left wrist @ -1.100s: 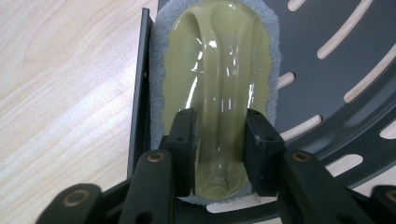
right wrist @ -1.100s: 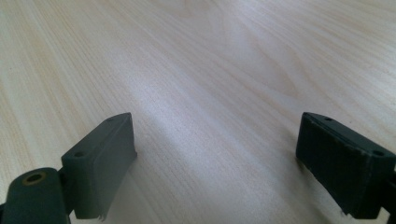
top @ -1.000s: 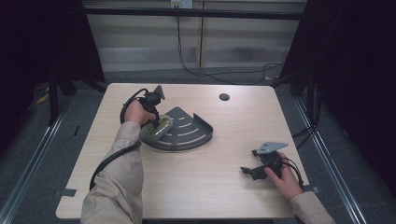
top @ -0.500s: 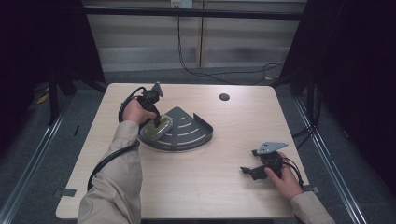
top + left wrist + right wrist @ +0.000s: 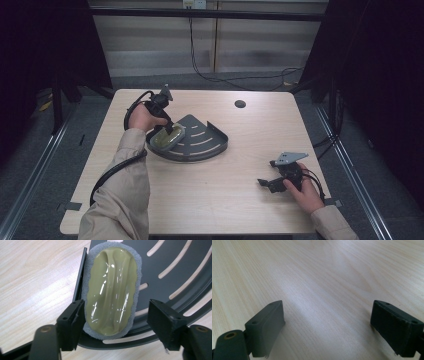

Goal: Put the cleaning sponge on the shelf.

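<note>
The right gripper [image 5: 267, 182] rests at the table's [image 5: 324, 277] near right with jaws spread wide over bare wood, well apart from the work. Farther off, the left gripper [image 5: 115, 322] hovers with jaws spread on either side of an olive-topped grey sponge [image 5: 112, 287], one jaw just beside its edge, the other clear. The sponge lies in the dark slotted corner shelf [image 5: 175, 267], at its rim, long axis running straight ahead between the jaws. The left hand [image 5: 141, 118] is plainly the nearer.

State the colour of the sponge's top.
Glossy olive green over a grey foam base; the sponge shows best in the left gripper view.
</note>
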`<action>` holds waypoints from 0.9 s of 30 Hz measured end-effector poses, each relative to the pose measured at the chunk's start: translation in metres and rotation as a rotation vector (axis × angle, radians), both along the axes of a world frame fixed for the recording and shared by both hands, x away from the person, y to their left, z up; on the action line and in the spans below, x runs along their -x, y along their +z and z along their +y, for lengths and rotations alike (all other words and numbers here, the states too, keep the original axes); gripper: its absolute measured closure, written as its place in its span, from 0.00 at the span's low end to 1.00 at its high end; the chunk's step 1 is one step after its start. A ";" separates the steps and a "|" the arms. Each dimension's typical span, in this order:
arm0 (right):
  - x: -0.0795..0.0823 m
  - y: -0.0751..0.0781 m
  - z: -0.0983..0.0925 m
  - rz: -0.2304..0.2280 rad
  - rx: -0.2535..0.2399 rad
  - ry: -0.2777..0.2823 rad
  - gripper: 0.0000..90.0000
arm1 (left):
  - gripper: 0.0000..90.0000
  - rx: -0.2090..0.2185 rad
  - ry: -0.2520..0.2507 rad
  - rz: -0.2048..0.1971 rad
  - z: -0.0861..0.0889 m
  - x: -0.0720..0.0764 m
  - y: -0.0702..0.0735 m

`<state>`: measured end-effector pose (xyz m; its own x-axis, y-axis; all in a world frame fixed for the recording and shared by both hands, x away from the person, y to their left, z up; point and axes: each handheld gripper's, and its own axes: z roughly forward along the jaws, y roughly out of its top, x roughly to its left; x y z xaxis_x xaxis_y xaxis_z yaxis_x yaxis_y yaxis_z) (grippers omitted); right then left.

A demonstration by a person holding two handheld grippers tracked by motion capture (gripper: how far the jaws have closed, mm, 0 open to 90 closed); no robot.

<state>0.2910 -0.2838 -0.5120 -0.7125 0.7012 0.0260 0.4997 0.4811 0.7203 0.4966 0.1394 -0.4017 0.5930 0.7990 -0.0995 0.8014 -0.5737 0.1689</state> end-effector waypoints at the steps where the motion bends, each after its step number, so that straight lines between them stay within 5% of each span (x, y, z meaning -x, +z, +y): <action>1: 0.000 0.000 0.000 0.000 0.000 0.000 0.13 | 0.32 0.000 0.002 0.002 0.000 0.001 0.001; 27: 0.000 0.000 0.000 -0.001 0.000 0.001 0.13 | 0.22 0.031 0.020 -0.027 0.008 0.019 0.024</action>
